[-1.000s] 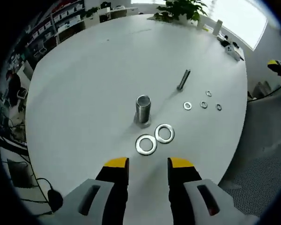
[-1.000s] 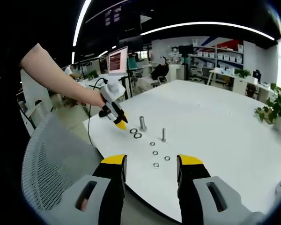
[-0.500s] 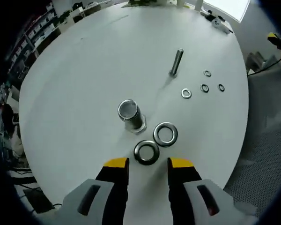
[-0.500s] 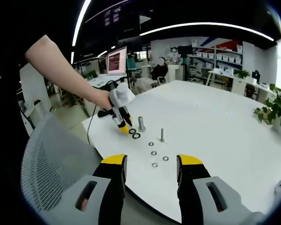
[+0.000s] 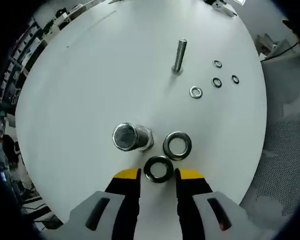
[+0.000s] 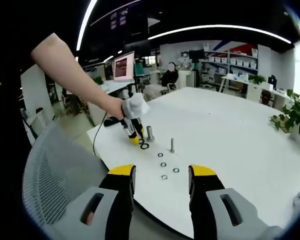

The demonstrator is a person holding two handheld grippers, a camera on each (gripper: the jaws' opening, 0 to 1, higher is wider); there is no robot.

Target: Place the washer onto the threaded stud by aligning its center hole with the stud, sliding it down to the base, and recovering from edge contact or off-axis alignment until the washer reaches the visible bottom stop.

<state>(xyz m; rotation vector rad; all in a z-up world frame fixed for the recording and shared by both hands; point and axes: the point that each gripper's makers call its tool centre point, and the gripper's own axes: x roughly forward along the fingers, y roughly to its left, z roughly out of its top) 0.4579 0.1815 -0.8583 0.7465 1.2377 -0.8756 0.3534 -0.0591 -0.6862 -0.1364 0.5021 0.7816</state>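
In the left gripper view a thick threaded stud (image 5: 126, 137) stands upright on the white table (image 5: 90, 75). Two large washers lie flat beside it: one (image 5: 158, 169) right between my left gripper's yellow fingertips, the other (image 5: 177, 145) just beyond it. My left gripper (image 5: 158, 175) is open, its jaws on either side of the near washer. In the right gripper view my right gripper (image 6: 161, 181) hangs open and empty off the table's edge, looking at the left gripper (image 6: 135, 137) lowered beside the stud (image 6: 150, 133).
A thin bolt (image 5: 179, 55) stands farther back on the table, with several small washers (image 5: 195, 92) lying to its right. The table edge (image 5: 255, 150) curves close on the right, floor below. A mesh chair back (image 6: 55, 175) is at my right gripper's left.
My left gripper has come down and forward toward the near large washer, which now lies between its fingertips. The right gripper has stayed put.
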